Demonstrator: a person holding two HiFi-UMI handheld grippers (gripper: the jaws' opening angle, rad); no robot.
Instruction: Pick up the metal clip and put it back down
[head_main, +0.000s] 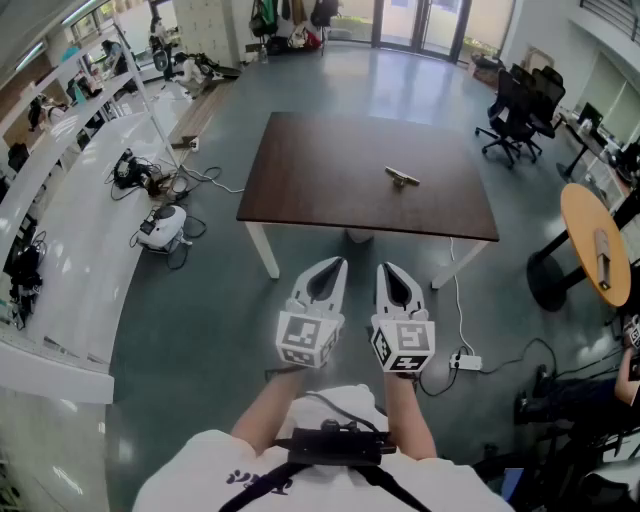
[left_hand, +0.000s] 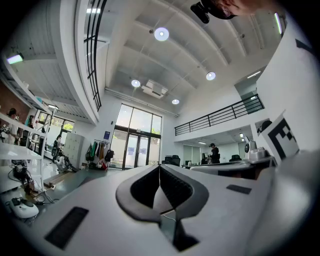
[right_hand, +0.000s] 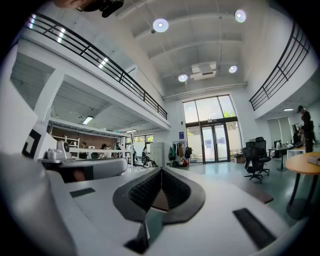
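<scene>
The metal clip (head_main: 403, 178) lies far on the tabletop (head_main: 320, 170), well apart from the left hand-held gripper (head_main: 332, 272) and right hand-held gripper (head_main: 390, 276), both with jaws together, empty. Risk: arriving without opening would shove the clip aside.

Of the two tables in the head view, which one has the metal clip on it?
The dark rectangular table with white legs: the metal clip lies on its right half. The round yellow table stands far right.

Both forearms (head_main: 268, 412) reach forward side by side; the left white hand-held gripper (head_main: 331, 272) and right white hand-held gripper (head_main: 392, 272) are level, jaws pressed together, empty.
</scene>
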